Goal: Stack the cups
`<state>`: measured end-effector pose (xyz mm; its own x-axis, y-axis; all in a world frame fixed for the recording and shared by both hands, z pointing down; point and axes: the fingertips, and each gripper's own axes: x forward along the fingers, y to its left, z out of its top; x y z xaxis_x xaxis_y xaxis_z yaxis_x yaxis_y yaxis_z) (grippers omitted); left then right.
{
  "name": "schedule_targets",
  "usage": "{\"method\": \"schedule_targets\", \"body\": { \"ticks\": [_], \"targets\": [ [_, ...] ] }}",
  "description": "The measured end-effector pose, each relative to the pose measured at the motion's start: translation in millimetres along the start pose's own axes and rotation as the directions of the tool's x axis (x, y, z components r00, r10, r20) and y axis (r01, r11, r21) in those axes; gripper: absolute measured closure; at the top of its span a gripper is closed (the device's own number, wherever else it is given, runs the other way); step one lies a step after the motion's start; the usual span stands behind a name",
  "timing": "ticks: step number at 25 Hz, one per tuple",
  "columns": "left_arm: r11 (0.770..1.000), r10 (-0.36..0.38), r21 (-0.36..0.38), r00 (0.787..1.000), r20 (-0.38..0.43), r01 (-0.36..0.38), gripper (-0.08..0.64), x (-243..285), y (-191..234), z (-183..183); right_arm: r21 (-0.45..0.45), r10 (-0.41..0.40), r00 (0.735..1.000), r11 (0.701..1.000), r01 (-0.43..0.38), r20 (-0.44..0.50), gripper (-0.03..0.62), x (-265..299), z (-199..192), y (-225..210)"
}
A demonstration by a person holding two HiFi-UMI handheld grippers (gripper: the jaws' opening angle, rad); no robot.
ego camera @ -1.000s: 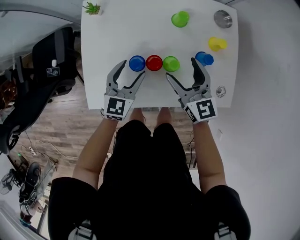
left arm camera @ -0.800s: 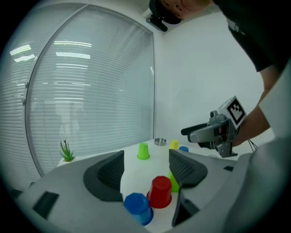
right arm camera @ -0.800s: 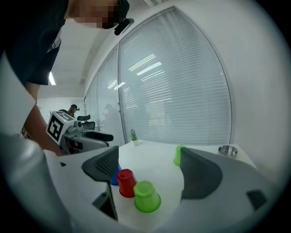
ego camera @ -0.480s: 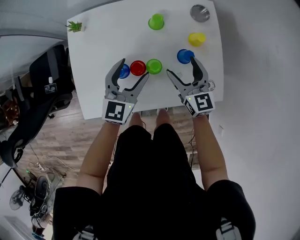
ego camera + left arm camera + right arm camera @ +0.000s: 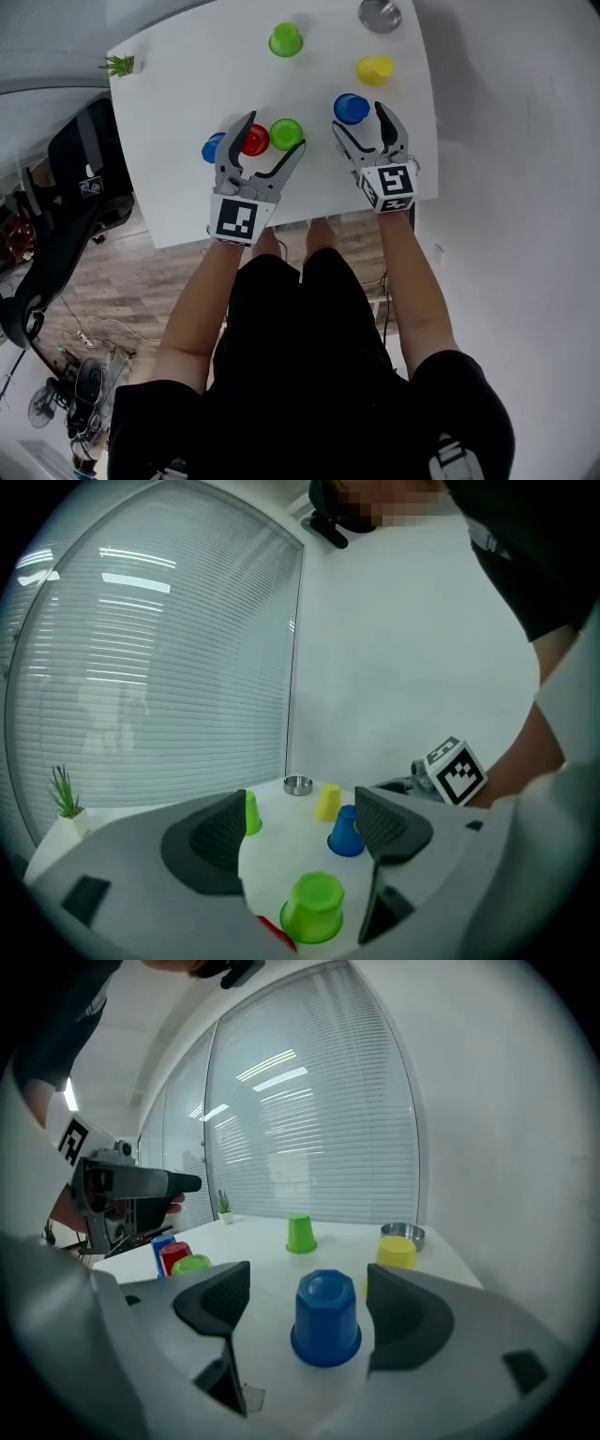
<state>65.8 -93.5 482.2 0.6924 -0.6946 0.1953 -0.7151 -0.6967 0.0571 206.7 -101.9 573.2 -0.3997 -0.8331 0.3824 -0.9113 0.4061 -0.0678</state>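
since a second earlier, both grippers had advanced over the white table point(image 5: 187, 84). the left gripper point(image 5: 275, 133), jaws opening wide, flanked the red cup point(image 5: 254, 140) and nearer green cup point(image 5: 286, 133), touching neither. the right gripper point(image 5: 359, 116), jaws closing, framed the right-hand blue cup point(image 5: 352, 108) without contact.

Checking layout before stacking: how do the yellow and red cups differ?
The yellow cup stands alone near the metal bowl; the red cup sits between a blue cup and a green cup. The yellow cup is farther back than the red cup. Both are upside down.
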Motion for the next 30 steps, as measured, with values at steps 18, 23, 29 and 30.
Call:
{"method": "schedule_targets", "body": {
  "ticks": [18, 23, 29, 30],
  "targets": [
    [0.999, 0.029, -0.017, 1.0, -0.008, -0.029, 0.192, 7, 3, -1, -0.045, -0.012, 0.999, 0.999, 0.01, -0.042, 0.365, 14, -14, -13],
    [0.999, 0.044, -0.013, 0.999, 0.002, -0.044, 0.192, -7, 10, 7, -0.059, 0.032, 0.999, 0.998, -0.031, 0.014, 0.359, 5, 28, 7],
    [0.997, 0.071, 0.008, 0.997, 0.0, -0.071, 0.192, -33, 25, 12, -0.105, 0.117, 0.992, 0.988, -0.112, 0.043, 0.357, 0, 73, 53],
    [0.997, 0.078, 0.011, 0.997, -0.011, -0.078, 0.192, -38, 28, 10, -0.117, 0.132, 0.99, 0.985, -0.126, 0.047, 0.357, -1, 78, 63]
  ]
}}
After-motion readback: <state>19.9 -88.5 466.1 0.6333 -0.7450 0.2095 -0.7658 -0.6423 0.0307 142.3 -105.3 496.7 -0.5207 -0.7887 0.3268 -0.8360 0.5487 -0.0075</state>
